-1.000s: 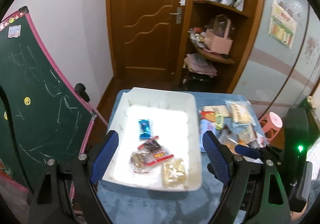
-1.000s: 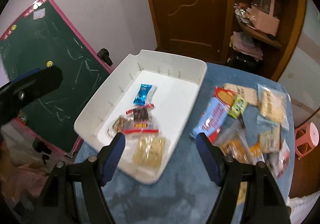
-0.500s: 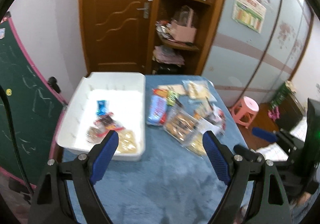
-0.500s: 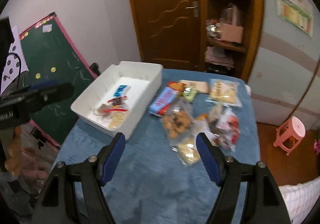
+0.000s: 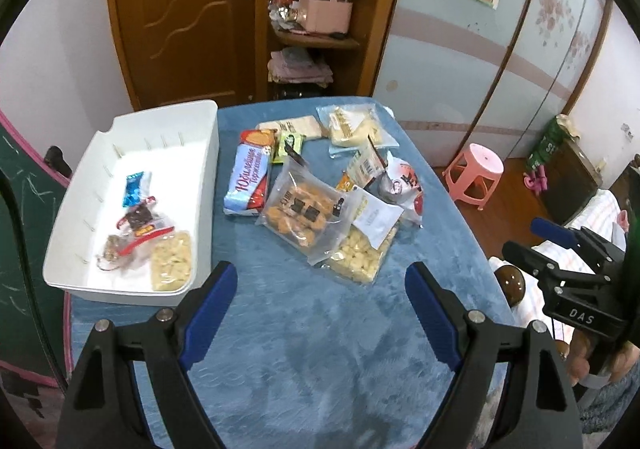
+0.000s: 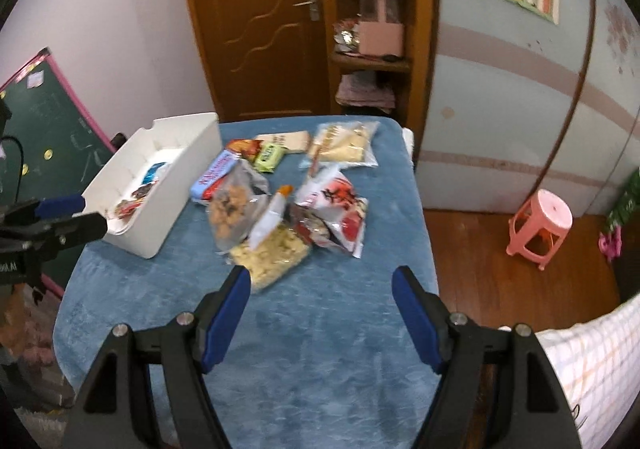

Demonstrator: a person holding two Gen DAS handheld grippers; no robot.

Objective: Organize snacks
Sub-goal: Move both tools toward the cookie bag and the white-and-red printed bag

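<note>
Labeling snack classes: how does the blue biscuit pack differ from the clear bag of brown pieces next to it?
The blue biscuit pack is opaque, printed and long and narrow; the clear bag of brown pieces shows its contents and is broader. The pack lies nearest the white bin, the bag farther out, overlapping a pale-snack bag. Both lie flat on the blue cloth, ungripped.

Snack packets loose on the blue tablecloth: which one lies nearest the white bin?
The long blue biscuit packet with white lettering. It lies alongside the white bin; the other packets sit farther right.

Black tongs [image 5: 320, 289], blue pads [image 5: 210, 313]
</note>
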